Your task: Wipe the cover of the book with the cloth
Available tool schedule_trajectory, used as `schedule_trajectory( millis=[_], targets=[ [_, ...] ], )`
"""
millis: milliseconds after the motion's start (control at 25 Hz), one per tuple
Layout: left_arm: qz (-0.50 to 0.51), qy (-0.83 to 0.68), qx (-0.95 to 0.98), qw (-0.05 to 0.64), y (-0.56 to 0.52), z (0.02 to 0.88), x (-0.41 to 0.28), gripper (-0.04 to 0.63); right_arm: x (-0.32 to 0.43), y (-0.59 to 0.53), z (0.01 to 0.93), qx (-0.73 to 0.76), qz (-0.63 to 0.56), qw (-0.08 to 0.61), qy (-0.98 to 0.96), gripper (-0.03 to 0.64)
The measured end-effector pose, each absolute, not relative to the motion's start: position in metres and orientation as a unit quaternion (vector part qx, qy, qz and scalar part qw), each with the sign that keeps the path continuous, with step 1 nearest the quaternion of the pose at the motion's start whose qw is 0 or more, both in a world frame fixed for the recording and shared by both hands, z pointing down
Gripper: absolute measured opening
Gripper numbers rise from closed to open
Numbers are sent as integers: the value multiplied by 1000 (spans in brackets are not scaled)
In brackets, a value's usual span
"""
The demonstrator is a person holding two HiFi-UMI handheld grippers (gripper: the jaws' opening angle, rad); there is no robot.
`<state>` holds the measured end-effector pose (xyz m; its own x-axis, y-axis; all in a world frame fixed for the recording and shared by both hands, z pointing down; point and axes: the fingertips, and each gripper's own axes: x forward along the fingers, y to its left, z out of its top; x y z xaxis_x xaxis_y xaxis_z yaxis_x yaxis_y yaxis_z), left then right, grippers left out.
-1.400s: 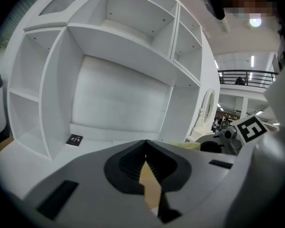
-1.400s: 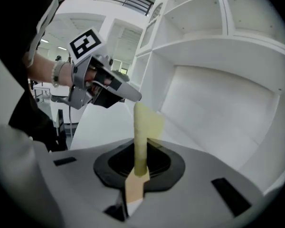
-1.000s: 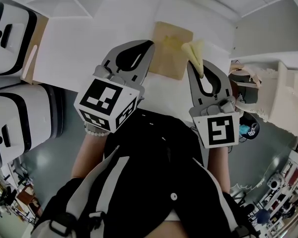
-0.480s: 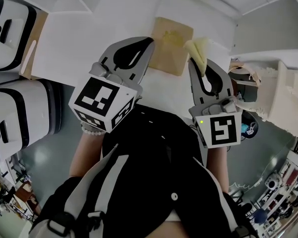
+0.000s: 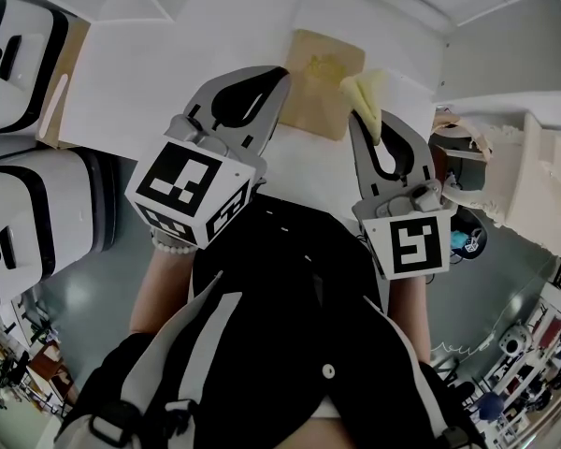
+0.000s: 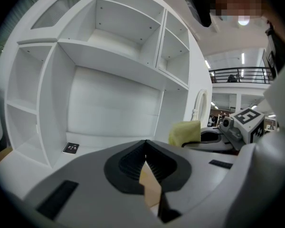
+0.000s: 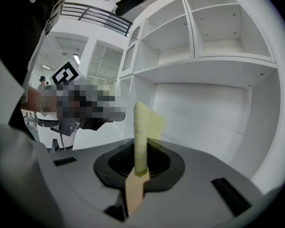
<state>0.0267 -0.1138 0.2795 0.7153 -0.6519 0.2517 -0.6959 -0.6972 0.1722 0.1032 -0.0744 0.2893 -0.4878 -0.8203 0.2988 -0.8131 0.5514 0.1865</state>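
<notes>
Fingers (image 7: 204, 175) of the right gripper (image 5: 360, 122) pinch the yellow cloth (image 5: 365, 96) beside the tan book (image 5: 325, 78). The left gripper (image 5: 281, 77) is closed and empty. Both have barely shifted since a second ago.

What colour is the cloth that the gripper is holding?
Pale yellow. The cloth shows best in the right gripper view, standing up between the jaws.

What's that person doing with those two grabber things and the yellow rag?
A person holds a gripper in each hand over a white table. The right gripper is shut on a yellow cloth; the left gripper is shut and empty. A tan book lies flat on the table ahead. The cloth is up by the book's right edge, and no wiping shows yet.
</notes>
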Motion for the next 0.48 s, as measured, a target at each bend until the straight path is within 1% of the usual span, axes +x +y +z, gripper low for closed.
schedule_trajectory(
  millis=[480],
  targets=[
    [75, -364, 918, 139, -116, 279, 23, 2, 95, -75, 291, 469, -7, 181, -865, 34]
  ],
)
